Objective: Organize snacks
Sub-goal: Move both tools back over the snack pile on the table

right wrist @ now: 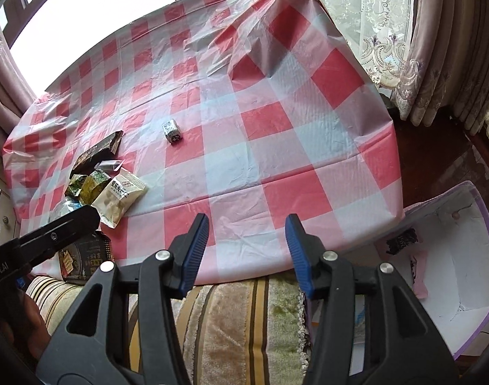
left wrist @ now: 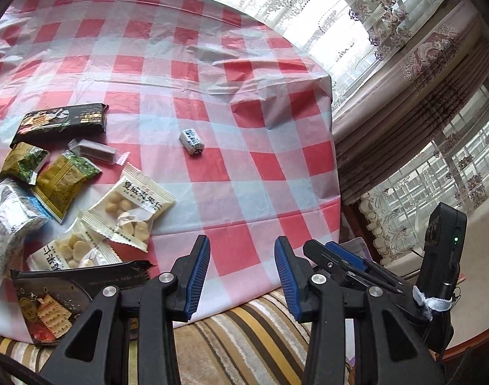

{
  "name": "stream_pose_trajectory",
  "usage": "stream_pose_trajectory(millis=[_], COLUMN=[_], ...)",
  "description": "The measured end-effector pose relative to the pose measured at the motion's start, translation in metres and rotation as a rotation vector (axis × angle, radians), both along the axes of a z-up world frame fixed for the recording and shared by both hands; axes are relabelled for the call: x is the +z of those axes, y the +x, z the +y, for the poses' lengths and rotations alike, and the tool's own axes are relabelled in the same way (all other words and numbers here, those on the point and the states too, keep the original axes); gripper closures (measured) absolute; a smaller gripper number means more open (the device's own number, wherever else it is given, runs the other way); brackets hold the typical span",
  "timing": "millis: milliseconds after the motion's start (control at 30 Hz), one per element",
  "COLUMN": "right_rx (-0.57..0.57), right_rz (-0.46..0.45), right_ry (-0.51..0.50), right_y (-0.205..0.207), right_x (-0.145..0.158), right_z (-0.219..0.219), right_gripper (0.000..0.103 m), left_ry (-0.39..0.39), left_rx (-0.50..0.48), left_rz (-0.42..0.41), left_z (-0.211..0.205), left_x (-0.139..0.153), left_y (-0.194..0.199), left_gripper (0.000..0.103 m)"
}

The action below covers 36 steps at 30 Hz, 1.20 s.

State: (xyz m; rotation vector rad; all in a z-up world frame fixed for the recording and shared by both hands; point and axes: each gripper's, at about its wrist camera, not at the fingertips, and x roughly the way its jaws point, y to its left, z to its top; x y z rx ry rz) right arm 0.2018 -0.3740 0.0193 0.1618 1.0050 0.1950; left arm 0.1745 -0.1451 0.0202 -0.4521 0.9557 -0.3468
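- Low in the middle of the left wrist view, the left gripper [left wrist: 241,276] has its two blue-padded fingers spread wide with nothing between them.
- Low in the middle of the right wrist view, the right gripper [right wrist: 247,253] is spread wide too, and it holds nothing.
- Both grippers hang over the near edge of the red and white checked plastic tablecloth [left wrist: 231,166], just above a striped brown and yellow cushion [left wrist: 244,337].
- At the left side of the left wrist view, a bunch of snack packs lies on the cloth.
- A long black cracker pack [left wrist: 63,122] lies at the top of the bunch.
- Two olive green snack packs [left wrist: 63,184] lie below it, beside a small clear-wrapped grey bar [left wrist: 97,151].
- Two cream nut packs with clear windows [left wrist: 133,208] lie lower, and one overlaps the other.
- A silver and blue crinkly bag [left wrist: 10,221] sits at the far left edge.
- A second black cracker pack [left wrist: 61,301] hangs a bit over the near table edge.
- A small white and blue wrapped candy [left wrist: 191,141] lies alone near the middle of the cloth, well apart from the bunch.
- At the lower right of the right wrist view, a white box with purple edges [right wrist: 469,256] sits open beside the table.
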Motion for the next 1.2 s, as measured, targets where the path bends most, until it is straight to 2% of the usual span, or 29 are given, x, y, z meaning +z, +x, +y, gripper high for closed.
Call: stream_pose_trajectory(millis=[233,300,467,633,700,767,867,1000,1200], right_rx=[0.027,0.034,0.042,0.058,0.063,0.071,0.082,0.096,0.119], right_rz=[0.008,0.012,0.014,0.013,0.015,0.019,0.021,0.020,0.016], right_ry=[-0.022,-0.031,-0.048,-0.073,-0.078,-0.083,-0.088,-0.096,-0.098], right_y=[0.007,0.009,0.015,0.022,0.025,0.029,0.035,0.045,0.065], right_x=[-0.001,-0.003,-0.005,-0.008,-0.010,-0.012,-0.014,-0.018,-0.023], right_z=[0.018,0.023,0.034,0.046,0.050,0.054,0.061,0.070,0.085], right_gripper=[0.046,0.046,0.042,0.040,0.038,0.038,0.037,0.037,0.037], left_ry=[0.020,0.039,0.097,0.196,0.258,0.312,0.352,0.465,0.416], left_rx=[0.123,0.150,0.193,0.225,0.208,0.167,0.097,0.020,-0.009], left_rz=[0.005,0.000,-0.004,0.012,0.023,0.044,0.069,0.066,0.108], left_z=[0.051,0.065,0.104,0.140,0.149,0.153,0.153,0.144,0.157], left_x=[-0.002,-0.002,-0.003,-0.009,-0.012,-0.018,-0.026,-0.032,-0.046], left_y=[-0.011,-0.015,-0.020,-0.020,-0.017,-0.014,-0.006,0.002,0.016], left_gripper=[0.056,0.051,0.044,0.030,0.022,0.021,0.021,0.019,0.019])
